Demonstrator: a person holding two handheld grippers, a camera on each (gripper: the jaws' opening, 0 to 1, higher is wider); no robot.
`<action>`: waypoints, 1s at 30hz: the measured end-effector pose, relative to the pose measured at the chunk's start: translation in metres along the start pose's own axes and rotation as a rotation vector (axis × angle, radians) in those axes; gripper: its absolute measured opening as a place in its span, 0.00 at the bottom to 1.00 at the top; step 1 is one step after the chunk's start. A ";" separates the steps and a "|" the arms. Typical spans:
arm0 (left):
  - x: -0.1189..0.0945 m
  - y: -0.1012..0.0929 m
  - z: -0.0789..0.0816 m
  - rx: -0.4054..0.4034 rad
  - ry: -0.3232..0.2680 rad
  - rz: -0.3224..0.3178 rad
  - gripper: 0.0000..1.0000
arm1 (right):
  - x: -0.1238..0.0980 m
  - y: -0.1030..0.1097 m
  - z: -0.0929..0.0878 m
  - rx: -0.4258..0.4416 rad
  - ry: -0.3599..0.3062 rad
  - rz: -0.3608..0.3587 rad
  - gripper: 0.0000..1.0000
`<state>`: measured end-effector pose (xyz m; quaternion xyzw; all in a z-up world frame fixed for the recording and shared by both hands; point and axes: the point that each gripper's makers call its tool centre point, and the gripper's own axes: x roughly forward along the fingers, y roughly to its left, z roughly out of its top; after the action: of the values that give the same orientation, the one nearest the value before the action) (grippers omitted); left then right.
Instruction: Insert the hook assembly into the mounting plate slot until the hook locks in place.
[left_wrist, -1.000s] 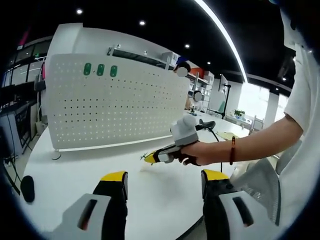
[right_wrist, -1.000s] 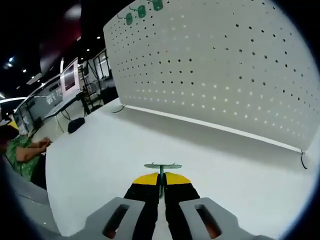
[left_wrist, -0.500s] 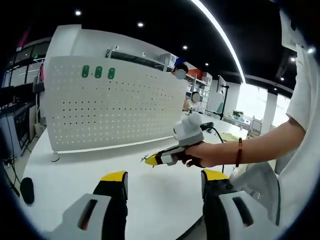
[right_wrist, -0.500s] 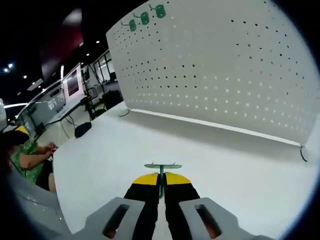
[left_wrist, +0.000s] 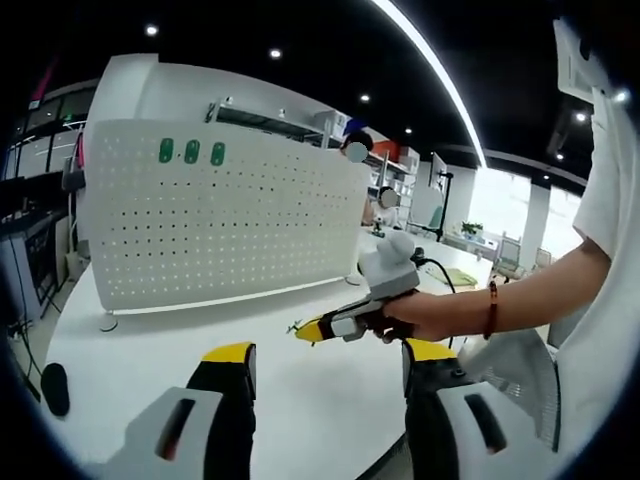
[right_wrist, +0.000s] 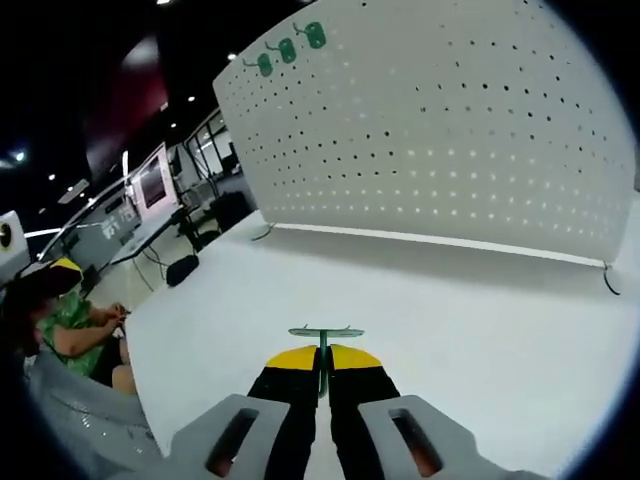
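Hook assembly (right_wrist: 323, 338) sits pinched in our right tool (right_wrist: 322, 372), jaws pressed tight on its stem so the flat green crossbar leads. We carry it above the white bench (right_wrist: 480, 330), well short of the pegboard mounting plate (right_wrist: 450, 130), where three green hooks (right_wrist: 288, 49) already hang. Its stem runs straight ahead along the jaws, pointing plateward. Our left tool (left_wrist: 325, 368) stays spread and empty, likely kept back for a clear view.
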<state>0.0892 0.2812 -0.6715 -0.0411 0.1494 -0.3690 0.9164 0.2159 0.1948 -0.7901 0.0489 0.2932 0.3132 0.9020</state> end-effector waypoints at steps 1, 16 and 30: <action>0.000 0.000 0.000 0.000 0.001 -0.002 0.61 | -0.001 0.001 0.000 0.000 -0.001 0.002 0.02; -0.006 0.000 0.003 0.007 -0.014 -0.006 0.57 | -0.022 0.033 -0.002 0.086 -0.028 0.070 0.02; -0.003 -0.007 -0.001 0.005 -0.014 -0.040 0.52 | -0.039 0.045 -0.016 0.171 -0.026 0.086 0.02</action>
<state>0.0825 0.2780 -0.6707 -0.0444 0.1410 -0.3874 0.9100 0.1584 0.2062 -0.7720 0.1422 0.3048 0.3249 0.8839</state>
